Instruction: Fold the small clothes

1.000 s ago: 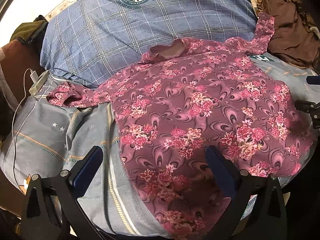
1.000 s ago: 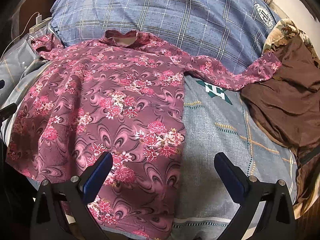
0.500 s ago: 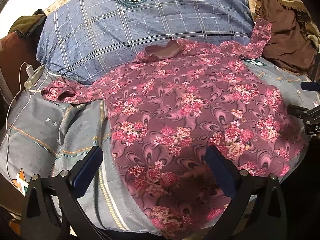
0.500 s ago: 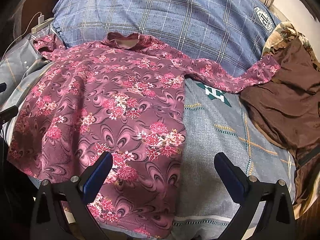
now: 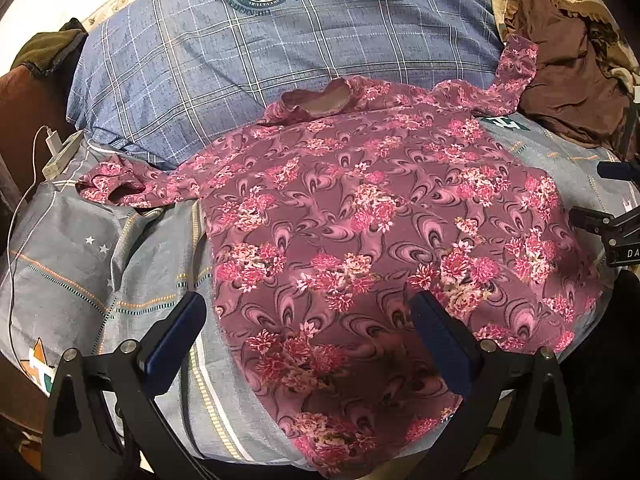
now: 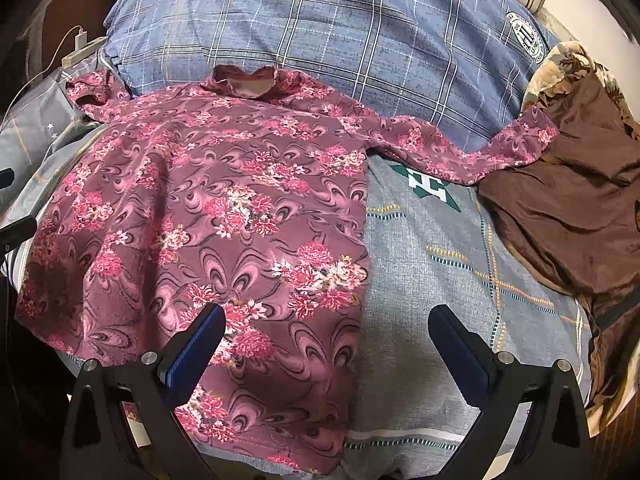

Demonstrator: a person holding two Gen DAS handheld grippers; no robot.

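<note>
- The floral long-sleeved top (image 5: 360, 232) lies face up and spread flat on the grey patterned bedsheet (image 5: 92, 264), collar towards the blue plaid pillow (image 5: 248, 64) at the far side — nothing folded yet, as far as I can judge.
- The left tongs (image 5: 304, 336) hang just above the hem end of the top with both blue-padded fingers spread wide and nothing between them; one finger is over the sheet, the other over the fabric.
- The right tongs (image 6: 326, 344) are just as wide apart and empty, one finger over the top's side edge, the other over bare sheet.
- Both sleeves are stretched out sideways: the left sleeve (image 5: 120, 188) ends far out beyond the left tongs, near a white charger and cable (image 5: 52, 148); the right sleeve (image 6: 480, 148) runs far beyond the right tongs, its cuff touching a crumpled brown garment (image 6: 568, 208).
- So the laying-out looks done; still to come, I'd say, are the sleeves turned in, the sides brought over and the body doubled up.
- The hem droops over the near edge of the bed under the tongs — its corners are partly hidden by the black frames in both views.
- Whether the back of the top is smooth underneath cannot be told, and the fisheye bends the edges too much to judge the wrinkles at the cuffs.
</note>
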